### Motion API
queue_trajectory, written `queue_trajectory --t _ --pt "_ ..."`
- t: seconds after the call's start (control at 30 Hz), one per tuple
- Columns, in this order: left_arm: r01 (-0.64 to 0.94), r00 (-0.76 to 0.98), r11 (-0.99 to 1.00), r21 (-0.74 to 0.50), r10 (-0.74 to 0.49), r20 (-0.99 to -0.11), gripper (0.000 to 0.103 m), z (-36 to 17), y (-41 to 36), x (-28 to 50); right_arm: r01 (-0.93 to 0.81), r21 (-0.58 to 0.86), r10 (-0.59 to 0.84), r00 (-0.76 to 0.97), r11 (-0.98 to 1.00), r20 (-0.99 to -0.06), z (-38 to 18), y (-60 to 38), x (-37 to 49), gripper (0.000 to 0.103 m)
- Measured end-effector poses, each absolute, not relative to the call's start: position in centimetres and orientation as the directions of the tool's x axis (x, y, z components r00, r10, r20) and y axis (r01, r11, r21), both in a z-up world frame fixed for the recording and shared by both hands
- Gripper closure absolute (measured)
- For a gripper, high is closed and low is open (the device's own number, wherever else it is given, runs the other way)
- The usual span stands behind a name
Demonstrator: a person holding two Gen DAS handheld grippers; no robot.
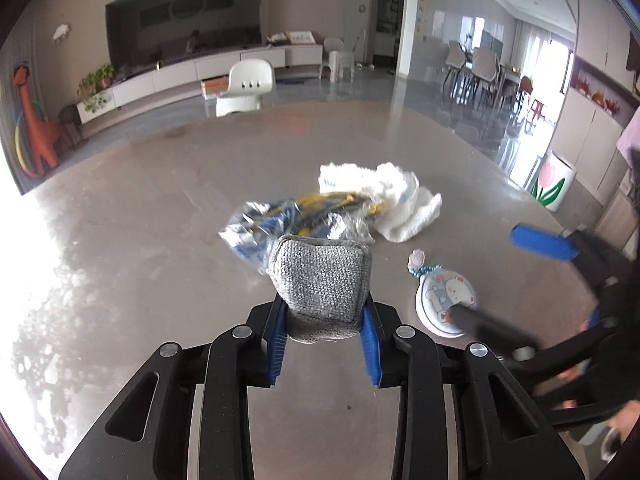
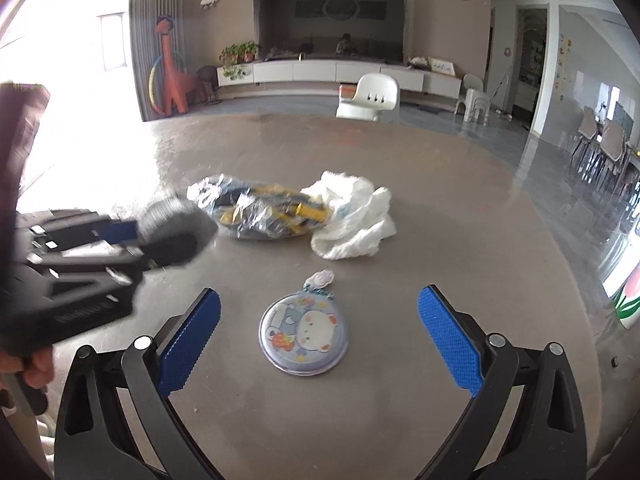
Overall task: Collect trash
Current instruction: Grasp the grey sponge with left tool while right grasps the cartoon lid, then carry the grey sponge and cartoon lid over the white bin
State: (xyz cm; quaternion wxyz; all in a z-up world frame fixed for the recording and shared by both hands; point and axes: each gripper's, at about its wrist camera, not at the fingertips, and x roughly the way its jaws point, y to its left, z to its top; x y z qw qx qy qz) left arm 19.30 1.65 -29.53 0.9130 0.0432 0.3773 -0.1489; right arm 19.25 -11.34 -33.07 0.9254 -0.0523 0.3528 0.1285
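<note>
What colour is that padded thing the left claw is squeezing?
The padded woven sponge is speckled grey; clearest in the left wrist view.

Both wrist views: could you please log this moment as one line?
left claw: shut on sponge | right claw: open over badge | wrapper, tissue: on table

Crumpled wrapper [image 2: 264, 212], white tissue [image 2: 356, 220], touching

On the worktop [image 2: 440, 208] we see the plastic wrapper [image 2: 264, 212] at twelve o'clock, touching the crumpled tissue [image 2: 356, 220] at its three o'clock. The round disc [image 2: 304, 334] lies nearer us, at six o'clock of both, well apart.
</note>
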Motion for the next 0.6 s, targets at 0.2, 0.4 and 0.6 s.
queue_trajectory --t 0.2,0.4,0.6 --pt "0.308 0.680 0.951 -0.029 -0.241 -0.692 0.072 -29.2 2.0 19.5 -0.285 0.006 0.198 0.650 0.959 -0.734 -34.5 -10.8 20.5 0.015" --pt "0.310 0.690 0.950 -0.031 -0.247 -0.680 0.072 -28.8 2.0 19.2 -0.298 0.014 0.193 0.581 0.954 -0.790 -35.5 -10.2 21.0 0.045" --pt "0.316 0.698 0.949 -0.028 -0.252 -0.671 0.072 -28.2 2.0 18.6 -0.289 0.027 0.213 0.634 0.957 -0.744 -33.2 -10.8 19.2 0.045"
